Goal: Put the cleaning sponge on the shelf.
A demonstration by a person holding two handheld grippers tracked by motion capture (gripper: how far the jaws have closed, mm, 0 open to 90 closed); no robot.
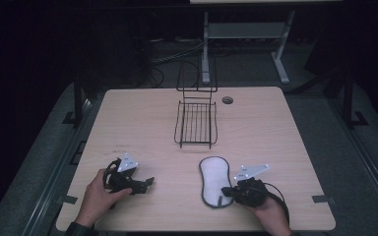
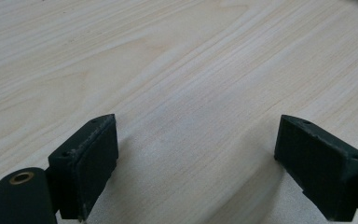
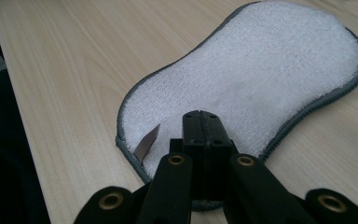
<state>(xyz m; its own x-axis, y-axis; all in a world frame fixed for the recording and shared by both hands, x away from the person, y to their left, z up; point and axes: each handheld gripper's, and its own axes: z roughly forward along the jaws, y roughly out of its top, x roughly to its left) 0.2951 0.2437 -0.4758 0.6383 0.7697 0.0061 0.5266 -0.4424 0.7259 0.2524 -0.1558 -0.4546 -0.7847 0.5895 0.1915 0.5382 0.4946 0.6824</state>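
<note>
A white, peanut-shaped scrubbing pad (image 1: 213,177) with a grey border lies flat on the wooden table (image 1: 142,118), near its front edge. My right gripper (image 1: 226,191) is at the pad's near right end. In the right gripper view its jaws are pressed together, shut (image 3: 200,122), with the tips over the pad (image 3: 261,74) beside a small grey tag (image 3: 147,142); nothing shows between them. My left gripper (image 1: 149,182) rests at the front left, held in a hand. Its jaws stand wide open (image 2: 196,163) over bare wood.
A black wire rack (image 1: 196,123) with an upright back frame stands mid-table, beyond the pad. A round cable hole (image 1: 228,100) sits near the far edge. Past the table are a white desk frame (image 1: 246,29) and dark floor.
</note>
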